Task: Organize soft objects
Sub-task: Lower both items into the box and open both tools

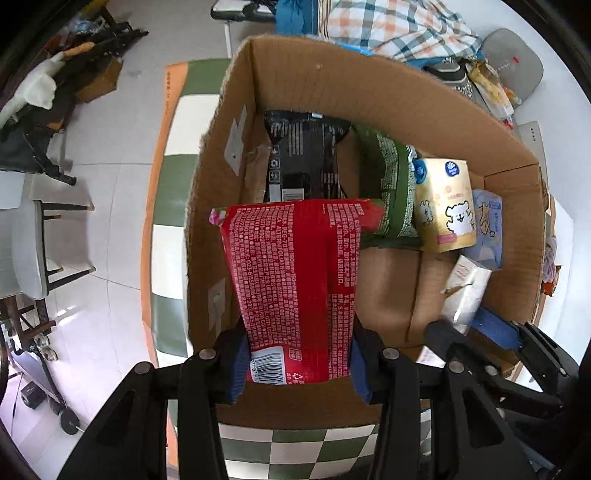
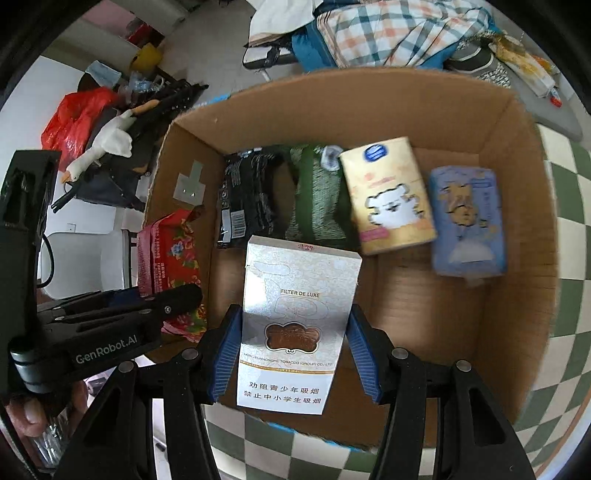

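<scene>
My left gripper (image 1: pixel 297 363) is shut on a red tissue pack (image 1: pixel 295 288) and holds it over the left side of an open cardboard box (image 1: pixel 332 85). My right gripper (image 2: pixel 291 354) is shut on a white tissue pack (image 2: pixel 291 325) printed like a cigarette packet, over the box's (image 2: pixel 528 236) near middle. On the box floor lie a black pack (image 1: pixel 303 158), a green pack (image 1: pixel 391 192), a yellow pack (image 1: pixel 443 206) with a white bear and a blue pack (image 1: pixel 487 225). The right wrist view also shows the red pack (image 2: pixel 170 258) and the left gripper (image 2: pixel 147 306).
The box stands on a green and white checkered mat (image 2: pixel 569 236). A plaid cloth (image 2: pixel 399 29) lies behind the box. A goose toy (image 2: pixel 107 144) and a red bag (image 2: pixel 77 118) sit among clutter at the left. White chairs (image 1: pixel 40 251) stand on the tiled floor.
</scene>
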`<move>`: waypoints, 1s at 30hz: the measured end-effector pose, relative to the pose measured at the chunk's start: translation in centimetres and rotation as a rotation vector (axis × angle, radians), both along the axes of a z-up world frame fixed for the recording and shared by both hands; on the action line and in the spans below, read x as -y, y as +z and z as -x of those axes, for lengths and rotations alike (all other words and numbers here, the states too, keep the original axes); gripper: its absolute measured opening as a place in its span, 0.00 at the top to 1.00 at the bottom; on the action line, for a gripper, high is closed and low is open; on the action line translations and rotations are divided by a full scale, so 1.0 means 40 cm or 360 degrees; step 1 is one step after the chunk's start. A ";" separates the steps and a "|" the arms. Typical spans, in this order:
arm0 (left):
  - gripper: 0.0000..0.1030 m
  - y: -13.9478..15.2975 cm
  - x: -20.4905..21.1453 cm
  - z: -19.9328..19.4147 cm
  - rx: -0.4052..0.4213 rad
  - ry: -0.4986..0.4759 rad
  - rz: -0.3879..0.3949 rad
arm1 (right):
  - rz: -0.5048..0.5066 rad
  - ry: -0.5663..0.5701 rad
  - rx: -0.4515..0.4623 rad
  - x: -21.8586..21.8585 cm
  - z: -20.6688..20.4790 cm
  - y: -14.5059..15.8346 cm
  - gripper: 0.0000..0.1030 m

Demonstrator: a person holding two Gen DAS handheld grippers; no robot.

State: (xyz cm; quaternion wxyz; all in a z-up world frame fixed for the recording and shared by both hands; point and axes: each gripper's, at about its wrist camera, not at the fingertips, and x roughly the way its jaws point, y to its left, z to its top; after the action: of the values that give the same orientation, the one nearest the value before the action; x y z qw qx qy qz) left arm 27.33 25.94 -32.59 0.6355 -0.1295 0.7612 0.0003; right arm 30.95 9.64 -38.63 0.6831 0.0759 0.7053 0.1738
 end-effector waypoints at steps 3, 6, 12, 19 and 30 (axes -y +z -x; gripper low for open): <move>0.58 -0.011 -0.005 -0.007 -0.0015 -0.0004 -0.0021 | -0.0015 -0.0006 -0.0022 -0.018 -0.002 -0.018 0.42; 0.56 -0.012 -0.014 -0.008 -0.0038 0.0043 -0.0012 | -0.0059 -0.0019 -0.0087 -0.029 -0.004 -0.041 0.41; 0.40 0.005 -0.028 -0.003 0.0011 0.0063 0.0013 | -0.0018 -0.0025 -0.0100 -0.029 0.000 -0.060 0.23; 0.39 0.044 -0.014 0.021 0.0096 0.0022 -0.0059 | 0.0005 -0.0011 -0.0096 -0.012 0.015 -0.048 0.13; 0.03 0.120 0.039 0.096 0.0396 0.0040 -0.0289 | 0.0330 0.0010 0.0088 0.077 0.061 0.013 0.00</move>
State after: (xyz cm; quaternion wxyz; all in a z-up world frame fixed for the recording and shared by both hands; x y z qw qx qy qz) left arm 23.48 24.38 -27.79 0.7339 -0.0802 0.6717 0.0610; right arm 28.53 6.57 -38.13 0.7060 -0.0022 0.7006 0.1040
